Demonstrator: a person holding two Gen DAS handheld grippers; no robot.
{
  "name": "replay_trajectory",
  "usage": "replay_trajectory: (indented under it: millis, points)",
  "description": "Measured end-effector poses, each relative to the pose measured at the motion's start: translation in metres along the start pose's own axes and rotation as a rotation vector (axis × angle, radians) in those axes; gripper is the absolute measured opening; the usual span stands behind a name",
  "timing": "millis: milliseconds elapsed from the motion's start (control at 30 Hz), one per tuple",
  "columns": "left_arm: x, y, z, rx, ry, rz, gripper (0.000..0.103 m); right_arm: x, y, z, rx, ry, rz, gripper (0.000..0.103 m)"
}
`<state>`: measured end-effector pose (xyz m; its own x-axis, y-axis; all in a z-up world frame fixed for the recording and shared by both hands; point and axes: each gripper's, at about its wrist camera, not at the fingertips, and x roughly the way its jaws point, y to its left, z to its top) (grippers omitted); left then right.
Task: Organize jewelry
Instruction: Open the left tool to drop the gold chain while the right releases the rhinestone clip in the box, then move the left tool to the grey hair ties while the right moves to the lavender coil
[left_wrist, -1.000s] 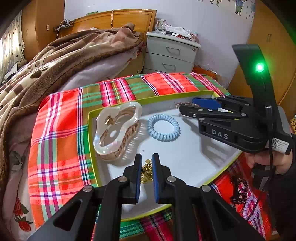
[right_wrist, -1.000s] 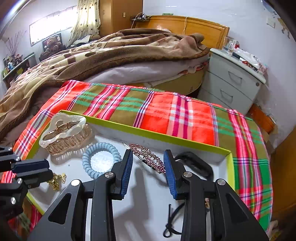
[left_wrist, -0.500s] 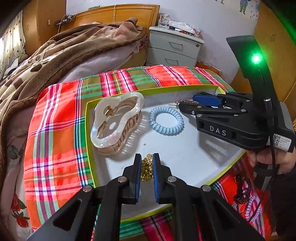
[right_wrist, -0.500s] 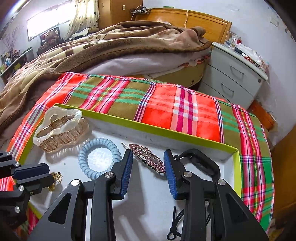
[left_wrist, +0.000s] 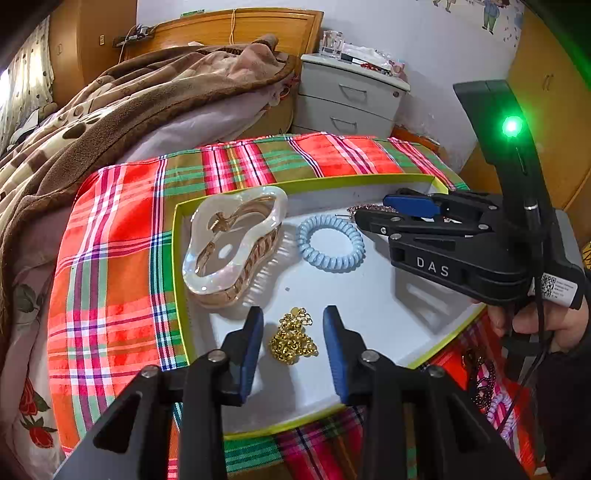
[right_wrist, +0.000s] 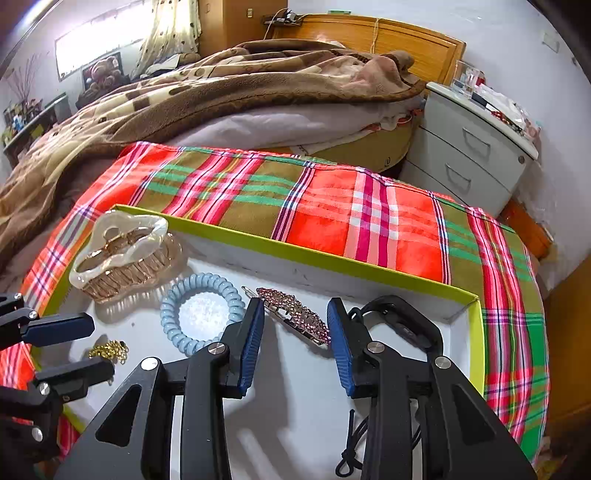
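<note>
So the whole setup is laid out on a plaid cloth (right_wrist: 332, 206) spread over what's probably a tabletop beside a bed (right_wrist: 221, 81), hard to say what's underneath. Most of the sorting looks done already, judging by what's been collected in the green-rimmed tray (left_wrist: 177, 258): a big pearly claw clip (left_wrist: 232, 240) is parked in the far left corner, a pale blue coil hair tie (left_wrist: 330, 243) is set just beside it, a pink rhinestone barrette (right_wrist: 295, 314) is lying near the far wall, and some black item with a cord (right_wrist: 402, 325) is tucked in the right corner, mostly hidden. The gold chain (left_wrist: 293, 338) is heaped on the tray floor near the front edge, and it's being let go right now: the left gripper (left_wrist: 293, 345) is seen with its fingers spreading apart, the chain sitting loose between them, not pinched by either pad. The right gripper (right_wrist: 295, 343) is held over the barrette with its fingers parted and nothing clamped in them. What's left, as far as can be told, is a dark beaded piece (left_wrist: 480, 373) and something pale and coiled next to it, spotted on the cloth outside the tray's near right edge. Those would probably be picked up next.
</note>
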<state>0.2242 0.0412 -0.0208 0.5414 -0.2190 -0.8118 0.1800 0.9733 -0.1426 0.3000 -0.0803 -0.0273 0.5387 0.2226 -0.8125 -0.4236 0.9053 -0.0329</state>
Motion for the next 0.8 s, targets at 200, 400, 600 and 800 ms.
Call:
replay_trajectory:
  millis: [200,400,600,800]
  points:
    - [-0.010,-0.002,0.000,-0.005,-0.018,-0.002,0.042,-0.014,-0.004,0.001,0.026,-0.037,0.020,0.043]
    - [-0.023,-0.008,-0.002,-0.001,-0.032,-0.017,0.043,-0.031,-0.005,-0.003,0.046,-0.076,0.046,0.044]
    - [-0.041,-0.018,-0.006,0.003,-0.057,-0.064,0.048,-0.065,-0.012,-0.016,0.062,-0.143,0.065,0.044]
    - [-0.051,-0.030,-0.019,0.008,-0.055,-0.130,0.048,-0.104,-0.023,-0.046,0.103,-0.189,0.076,0.044]
